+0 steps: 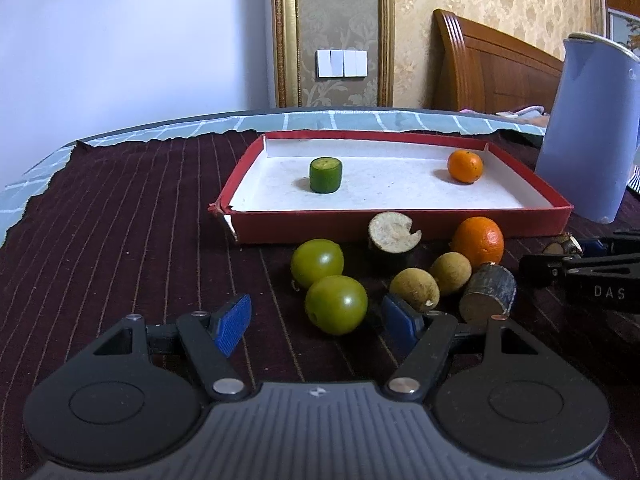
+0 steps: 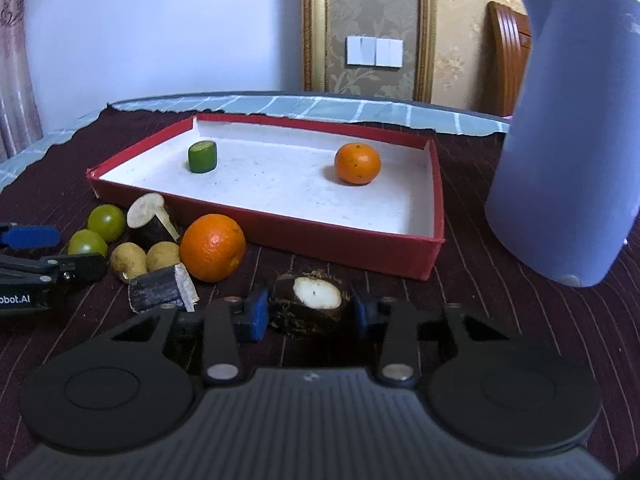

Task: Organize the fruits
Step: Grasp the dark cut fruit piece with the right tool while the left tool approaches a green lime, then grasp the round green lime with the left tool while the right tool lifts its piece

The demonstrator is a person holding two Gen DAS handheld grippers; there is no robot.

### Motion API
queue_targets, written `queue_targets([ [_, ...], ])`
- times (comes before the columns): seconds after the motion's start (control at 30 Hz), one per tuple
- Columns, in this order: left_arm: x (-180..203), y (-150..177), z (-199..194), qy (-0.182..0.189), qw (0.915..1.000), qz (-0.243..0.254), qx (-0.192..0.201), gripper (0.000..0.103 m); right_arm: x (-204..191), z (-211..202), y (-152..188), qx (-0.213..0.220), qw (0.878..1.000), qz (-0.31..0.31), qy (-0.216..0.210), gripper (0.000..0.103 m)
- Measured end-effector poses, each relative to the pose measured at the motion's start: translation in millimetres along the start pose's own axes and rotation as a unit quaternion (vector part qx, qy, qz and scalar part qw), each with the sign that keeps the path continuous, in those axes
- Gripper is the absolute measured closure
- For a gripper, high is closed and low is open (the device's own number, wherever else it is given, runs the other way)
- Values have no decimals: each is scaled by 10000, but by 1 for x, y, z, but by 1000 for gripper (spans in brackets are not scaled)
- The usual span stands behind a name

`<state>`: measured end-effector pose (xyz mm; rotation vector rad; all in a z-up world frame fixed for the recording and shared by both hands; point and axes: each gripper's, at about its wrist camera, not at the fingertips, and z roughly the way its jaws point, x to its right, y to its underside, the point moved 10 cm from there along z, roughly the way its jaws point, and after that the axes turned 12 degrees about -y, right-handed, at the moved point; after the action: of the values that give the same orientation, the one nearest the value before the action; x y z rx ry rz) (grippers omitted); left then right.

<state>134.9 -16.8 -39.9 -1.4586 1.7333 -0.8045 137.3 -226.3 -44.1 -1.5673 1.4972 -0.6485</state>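
A red tray (image 1: 400, 226) (image 2: 280, 234) with a white floor holds a green cucumber piece (image 1: 325, 175) (image 2: 202, 156) and a small orange (image 1: 464, 166) (image 2: 357, 163). In front of it lie two green fruits (image 1: 335, 304) (image 2: 106, 222), two tan round fruits (image 1: 414, 287) (image 2: 128, 260), a big orange (image 1: 478, 241) (image 2: 212, 247) and dark cut chunks (image 1: 487, 292) (image 2: 162, 290). My left gripper (image 1: 316, 324) is open around the near green fruit. My right gripper (image 2: 310, 312) stands astride a dark hairy chunk with a white cut face (image 2: 308, 306), pads close beside it.
A tall blue jug (image 1: 588, 128) (image 2: 576, 128) stands right of the tray. A dark striped cloth (image 1: 120, 220) covers the table, over a pale checked one at the far edge. A wooden headboard and a wall with switches are behind.
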Motion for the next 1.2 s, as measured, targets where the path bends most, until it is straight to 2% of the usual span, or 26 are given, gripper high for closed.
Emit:
queue_targets([
  [0.1,4,0,1,63,10000,-38,-39,31,1,-5,1,80,9999,73,12,65],
  [0.13,4,-1,2,41,10000,-60,-35,34,1,-6,1,82,9999,89,-13,65],
  [0.23,4,-1,7,31,9998,-156,-156,51,0,-5,3,84,9999,100,-33,65],
  [0.4,5,-2,11,121,9993,-279,-223,70,0,-6,3,130,9998,152,-70,65],
  [0.97,5,-9,-8,163,9995,-251,-72,71,-7,-15,3,274,9993,247,73,65],
  [1.2,17,-28,-14,155,9998,-85,126,71,-19,-23,-7,435,9987,246,60,65],
])
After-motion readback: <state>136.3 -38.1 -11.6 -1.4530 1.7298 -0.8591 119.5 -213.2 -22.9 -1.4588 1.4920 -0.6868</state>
